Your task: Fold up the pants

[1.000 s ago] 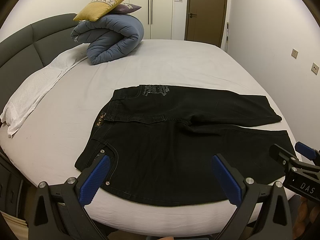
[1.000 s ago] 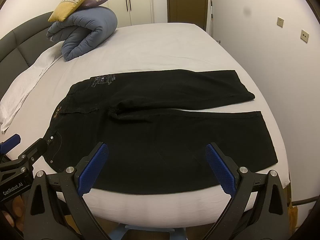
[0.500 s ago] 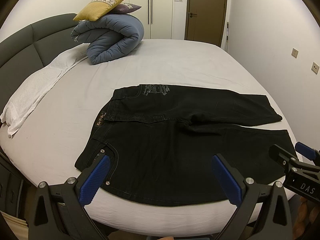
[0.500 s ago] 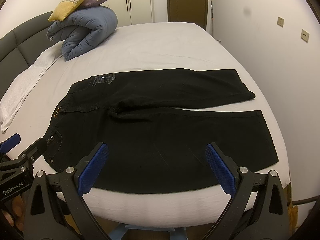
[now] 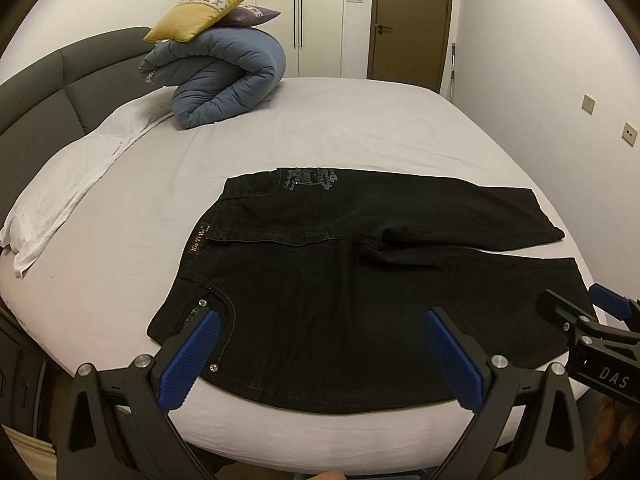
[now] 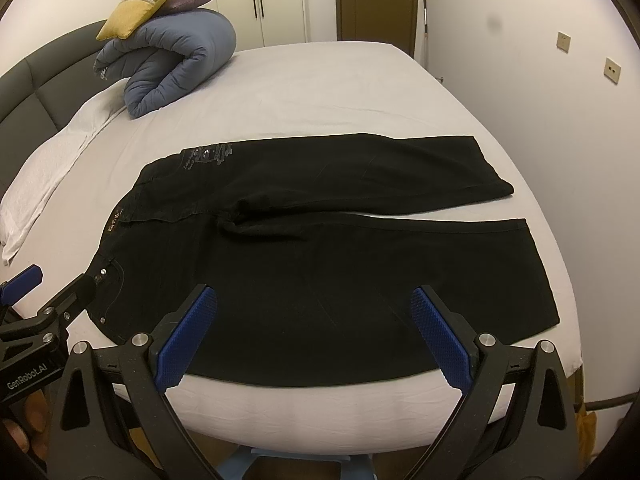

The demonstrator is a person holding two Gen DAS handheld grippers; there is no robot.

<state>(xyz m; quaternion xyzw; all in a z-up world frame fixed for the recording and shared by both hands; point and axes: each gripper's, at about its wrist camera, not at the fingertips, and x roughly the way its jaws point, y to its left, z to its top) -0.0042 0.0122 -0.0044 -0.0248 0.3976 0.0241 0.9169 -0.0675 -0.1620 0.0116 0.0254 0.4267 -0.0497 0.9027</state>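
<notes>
Black pants lie flat, seemingly unfolded; both grippers' fingers spread wide, empty

Home bedroom, made bed, padded headboard, rolled duvet, wardrobe doors

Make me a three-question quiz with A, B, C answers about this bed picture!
1. Where does the yellow pillow sit?
A. on the rolled blue duvet
B. on the pants
C. on the floor

2. What colour are the pants?
A. red
B. black
C. white

3. How is the left claw?
A. shut on the pants
B. open, holding nothing
C. shut on a pillow

Answers: 1 A, it rests atop the duvet roll. 2 B, the cloth is black. 3 B, its blue pads stand wide apart over the pants.
</notes>
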